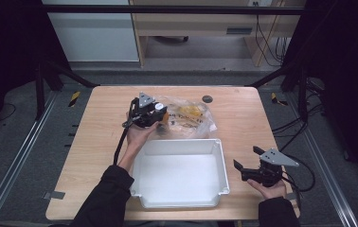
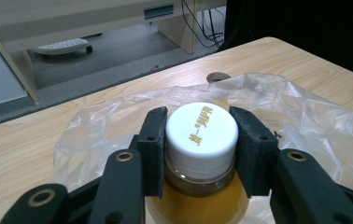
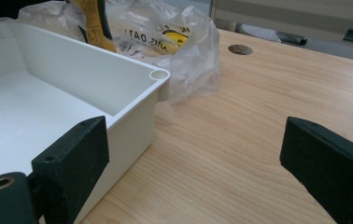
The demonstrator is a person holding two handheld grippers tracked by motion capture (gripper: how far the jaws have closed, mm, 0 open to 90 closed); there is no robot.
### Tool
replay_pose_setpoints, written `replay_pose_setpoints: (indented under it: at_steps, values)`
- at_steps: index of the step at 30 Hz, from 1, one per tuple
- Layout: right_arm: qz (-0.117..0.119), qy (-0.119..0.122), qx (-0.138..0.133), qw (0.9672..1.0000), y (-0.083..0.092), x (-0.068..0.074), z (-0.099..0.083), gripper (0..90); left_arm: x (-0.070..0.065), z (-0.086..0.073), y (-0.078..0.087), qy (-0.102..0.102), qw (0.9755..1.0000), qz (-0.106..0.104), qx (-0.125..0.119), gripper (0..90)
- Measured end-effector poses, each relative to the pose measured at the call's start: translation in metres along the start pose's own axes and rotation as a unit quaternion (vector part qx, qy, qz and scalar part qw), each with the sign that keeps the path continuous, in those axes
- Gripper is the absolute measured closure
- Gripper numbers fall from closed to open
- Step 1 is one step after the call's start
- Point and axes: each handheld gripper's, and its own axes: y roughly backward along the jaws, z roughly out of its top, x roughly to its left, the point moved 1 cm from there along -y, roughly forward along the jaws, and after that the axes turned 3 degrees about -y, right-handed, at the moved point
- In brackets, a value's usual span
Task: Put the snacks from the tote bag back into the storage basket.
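Bottle gripped at its cap beside the white tray on a wooden table.

Table (image 1: 243,118) of light wood carries a white tray (image 1: 222,165) near the person's edge, and a crumpled clear plastic bag (image 1: 191,116) lies just beyond the tray's far wall. The left gripper (image 2: 201,140) sits over the bag's left end with its jaws closed on the white cap (image 2: 201,128) of a bottle (image 2: 198,200) of amber liquid; both pads press the cap's ribbed sides, and the bottle stands upright among the bag's folds. The right gripper (image 3: 193,154) rests in the hand on the table just right of the tray's near corner, jaws spread wide with nothing between them, one pad beside the tray's outer wall.
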Motion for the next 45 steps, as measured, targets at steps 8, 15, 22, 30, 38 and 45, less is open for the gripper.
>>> replay_pose_setpoints:
  at_steps: [8,15,22,30,38,45]
  values:
    - [0.0,0.0,0.0,1.0,0.0,0.0,0.0,8.3,0.003,0.003,0.008,0.004,1.0,0.002,-0.008,58.9]
    - [0.0,0.0,0.0,1.0,0.0,0.0,0.0,8.4,0.007,0.007,0.018,0.008,0.9999,0.004,-0.014,58.9]
    - [-0.001,-0.001,0.0,1.0,0.0,0.0,0.0,8.4,0.005,0.014,0.027,0.002,0.9998,0.004,-0.019,58.9]
    - [-0.001,-0.001,0.0,1.0,0.0,0.001,0.0,8.4,0.005,0.028,0.04,0.0,0.9995,0.005,-0.032,58.9]
    - [-0.001,0.0,0.0,1.0,0.0,0.001,0.0,8.4,0.003,0.04,0.051,-0.002,0.999,0.006,-0.044,58.9]
    - [-0.001,0.0,0.0,1.0,0.0,0.001,0.0,8.5,0.004,0.052,0.06,-0.005,0.9984,0.011,-0.056,58.9]
